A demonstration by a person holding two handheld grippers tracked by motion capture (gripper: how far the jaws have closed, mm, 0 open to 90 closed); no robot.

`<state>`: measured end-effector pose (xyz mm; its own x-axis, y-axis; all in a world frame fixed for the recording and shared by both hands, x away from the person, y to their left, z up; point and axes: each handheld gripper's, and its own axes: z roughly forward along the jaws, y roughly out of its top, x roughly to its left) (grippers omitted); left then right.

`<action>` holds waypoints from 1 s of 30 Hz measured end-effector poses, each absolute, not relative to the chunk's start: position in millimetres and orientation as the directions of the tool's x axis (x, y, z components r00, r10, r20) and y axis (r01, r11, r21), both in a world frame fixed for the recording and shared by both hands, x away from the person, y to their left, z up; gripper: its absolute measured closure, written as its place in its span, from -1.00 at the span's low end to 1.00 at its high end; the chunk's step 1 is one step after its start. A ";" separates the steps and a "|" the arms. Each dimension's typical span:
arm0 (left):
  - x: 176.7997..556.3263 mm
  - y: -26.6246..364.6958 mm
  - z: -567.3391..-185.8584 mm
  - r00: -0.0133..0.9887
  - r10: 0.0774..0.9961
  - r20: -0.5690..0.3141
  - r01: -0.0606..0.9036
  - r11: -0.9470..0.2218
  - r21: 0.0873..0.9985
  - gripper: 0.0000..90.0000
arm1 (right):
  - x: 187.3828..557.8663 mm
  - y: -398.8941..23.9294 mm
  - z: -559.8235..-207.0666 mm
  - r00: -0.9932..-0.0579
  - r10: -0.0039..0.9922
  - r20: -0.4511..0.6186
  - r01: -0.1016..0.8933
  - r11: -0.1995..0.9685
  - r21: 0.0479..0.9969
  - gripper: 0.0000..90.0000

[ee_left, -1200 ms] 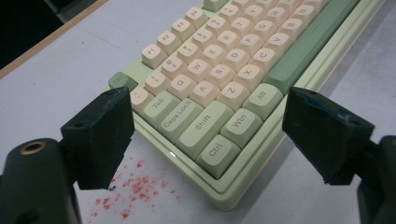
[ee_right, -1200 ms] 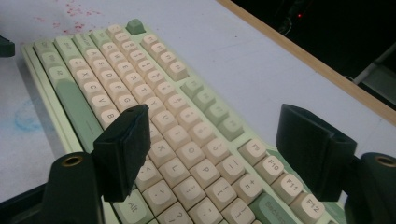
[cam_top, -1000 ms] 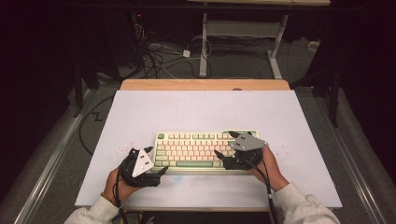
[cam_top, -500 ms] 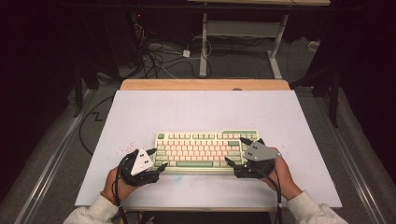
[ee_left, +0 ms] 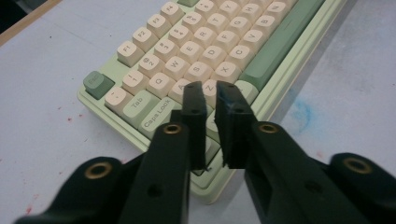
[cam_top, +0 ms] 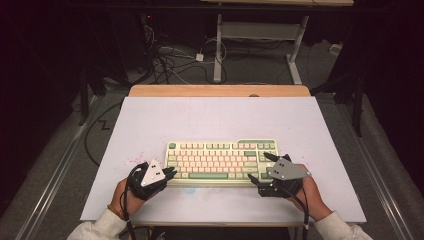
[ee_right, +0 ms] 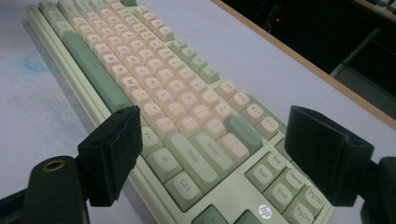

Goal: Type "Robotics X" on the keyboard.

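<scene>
Keyboard (cam_top: 222,160): green and cream, flat on the white tabletop (cam_top: 215,117), near its front edge. Left tool (ee_left: 211,100): jaws have just been closing, now nearly together with nothing between, over the keyboard's left front corner. Right tool (ee_right: 212,154): jaws wide apart, straddling the right front corner.

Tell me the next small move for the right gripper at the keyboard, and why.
Probably close the fingers of the right gripper. They stand wide open over the right end of the keyboard, while the left gripper has just been closing its fingers, nothing between them, into one narrow tip above the left keys. A shut tip likely presses single keys better.
</scene>
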<state>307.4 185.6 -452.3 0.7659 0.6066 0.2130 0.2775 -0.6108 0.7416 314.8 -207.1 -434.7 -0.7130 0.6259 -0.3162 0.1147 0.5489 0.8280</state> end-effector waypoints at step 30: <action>347.1 139.1 -444.5 0.830 0.538 0.145 0.307 -0.659 0.687 0.95 | 311.1 -221.2 -433.9 -0.700 0.641 -0.314 0.130 0.547 0.827 -0.54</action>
